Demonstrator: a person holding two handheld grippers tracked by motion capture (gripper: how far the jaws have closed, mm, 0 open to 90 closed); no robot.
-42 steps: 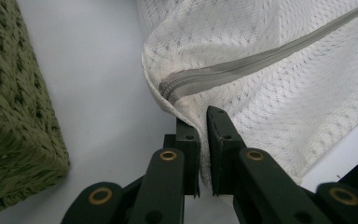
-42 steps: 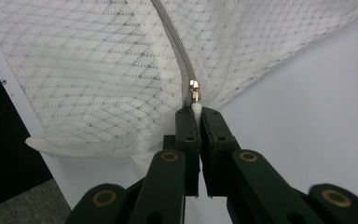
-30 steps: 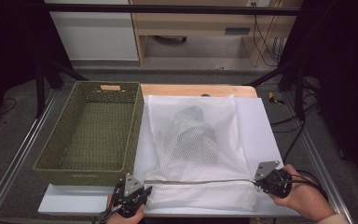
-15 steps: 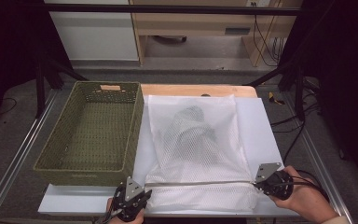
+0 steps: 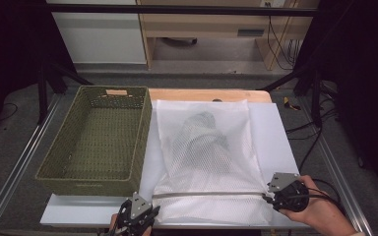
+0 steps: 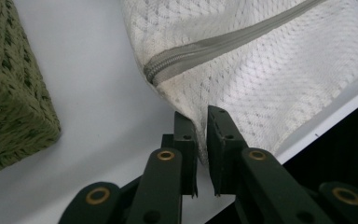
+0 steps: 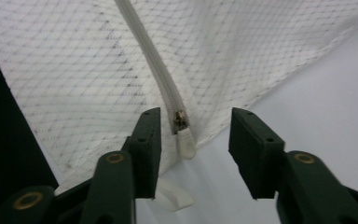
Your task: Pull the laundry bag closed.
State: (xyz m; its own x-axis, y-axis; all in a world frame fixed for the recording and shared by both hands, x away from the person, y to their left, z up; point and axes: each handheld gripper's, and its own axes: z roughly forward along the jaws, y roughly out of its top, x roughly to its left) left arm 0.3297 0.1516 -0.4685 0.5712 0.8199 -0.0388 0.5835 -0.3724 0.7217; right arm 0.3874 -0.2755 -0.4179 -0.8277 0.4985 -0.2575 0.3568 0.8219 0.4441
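A white mesh bag (image 5: 211, 162) with a dark garment (image 5: 203, 129) inside lies flat on a white board (image 5: 275, 132). Its grey zipper (image 5: 211, 194) runs across the near end. My left gripper (image 5: 150, 210) sits at the bag's near left corner. In the left gripper view it (image 6: 200, 119) is shut on the mesh edge just below the zipper's end (image 6: 151, 74). My right gripper (image 5: 268, 197) is at the zipper's right end. Its jaws have just been opening, and the right gripper (image 7: 196, 119) stands open around the zipper pull (image 7: 184, 140), which hangs free between the pads.
A green woven basket (image 5: 142, 142) stands empty to the left of the bag, close against it. The board's near edge (image 5: 78, 216) runs just in front of both grippers. Metal rails line the table's sides, and cables (image 5: 325, 187) trail by the right hand.
Both hands and the bag stay where they were. The right gripper's jaws appear to have parted at the zipper's end.
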